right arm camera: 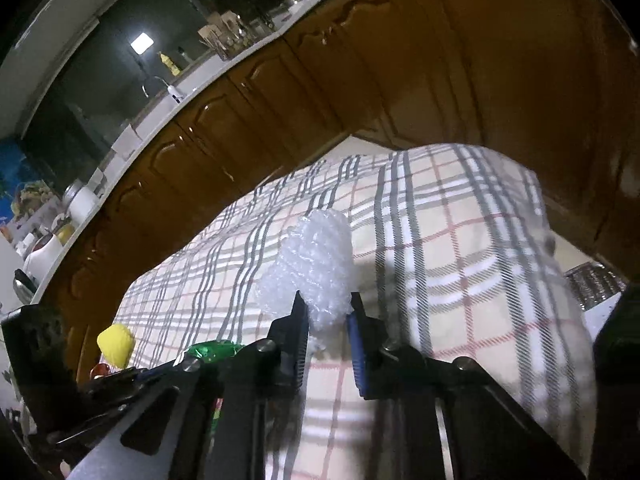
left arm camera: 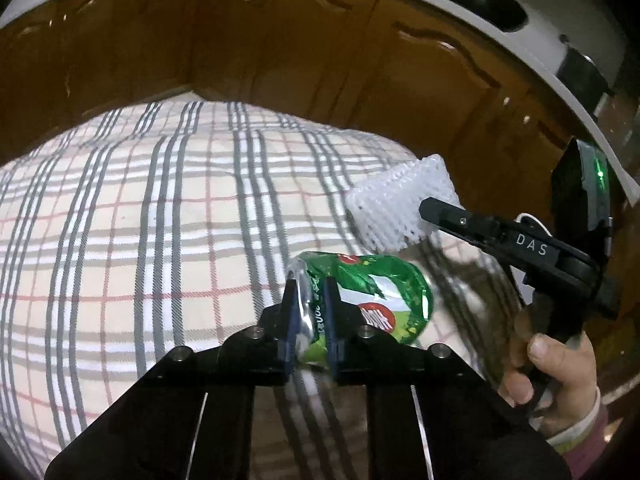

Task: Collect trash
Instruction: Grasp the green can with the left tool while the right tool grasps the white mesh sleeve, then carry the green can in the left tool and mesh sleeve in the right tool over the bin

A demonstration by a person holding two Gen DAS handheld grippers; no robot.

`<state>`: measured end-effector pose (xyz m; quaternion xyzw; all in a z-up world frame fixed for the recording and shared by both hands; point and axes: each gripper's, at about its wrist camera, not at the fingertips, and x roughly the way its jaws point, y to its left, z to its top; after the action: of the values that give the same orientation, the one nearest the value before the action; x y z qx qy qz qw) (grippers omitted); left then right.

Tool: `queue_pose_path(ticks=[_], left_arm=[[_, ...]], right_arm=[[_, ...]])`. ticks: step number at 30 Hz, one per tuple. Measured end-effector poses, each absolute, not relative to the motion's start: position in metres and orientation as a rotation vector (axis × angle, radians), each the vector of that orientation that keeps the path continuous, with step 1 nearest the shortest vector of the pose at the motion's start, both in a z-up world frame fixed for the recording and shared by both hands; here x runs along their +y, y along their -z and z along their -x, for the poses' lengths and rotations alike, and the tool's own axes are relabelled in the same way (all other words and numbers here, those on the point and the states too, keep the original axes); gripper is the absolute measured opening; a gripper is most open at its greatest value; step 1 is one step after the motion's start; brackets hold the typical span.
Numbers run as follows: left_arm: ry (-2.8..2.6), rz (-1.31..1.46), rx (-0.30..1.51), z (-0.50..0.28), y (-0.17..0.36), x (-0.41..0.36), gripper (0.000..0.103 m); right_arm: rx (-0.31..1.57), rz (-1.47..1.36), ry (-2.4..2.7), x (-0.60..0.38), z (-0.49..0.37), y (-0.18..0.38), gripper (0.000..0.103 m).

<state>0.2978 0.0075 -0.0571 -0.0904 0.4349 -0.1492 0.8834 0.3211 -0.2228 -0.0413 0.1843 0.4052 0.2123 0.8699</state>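
Note:
My left gripper is shut on a crumpled green snack wrapper and holds it above the plaid tablecloth. My right gripper is shut on a piece of white foam net, also lifted above the cloth. In the left wrist view the right gripper comes in from the right with the white foam net in its fingers, just beyond the wrapper. In the right wrist view a bit of the green wrapper shows at lower left.
Brown wooden cabinets under a white countertop stand close behind the table. A yellow foam net lies at the cloth's left edge in the right wrist view. A hand holds the right gripper's handle.

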Motion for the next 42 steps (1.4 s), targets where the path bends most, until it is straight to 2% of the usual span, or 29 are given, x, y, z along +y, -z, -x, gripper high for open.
queue_pose_path(ticks=[19,42], left_arm=[[0.434,0.161,0.785,-0.223,0.011,-0.042,0.007],[0.556,0.075,0.750,-0.200,-0.012,-0.136,0.007]], right_arm=[[0.715,-0.423,-0.367,-0.294,-0.216,-0.003,0.018],[0.634,-0.474,-0.169,-0.391,-0.135,-0.004,0.018]])
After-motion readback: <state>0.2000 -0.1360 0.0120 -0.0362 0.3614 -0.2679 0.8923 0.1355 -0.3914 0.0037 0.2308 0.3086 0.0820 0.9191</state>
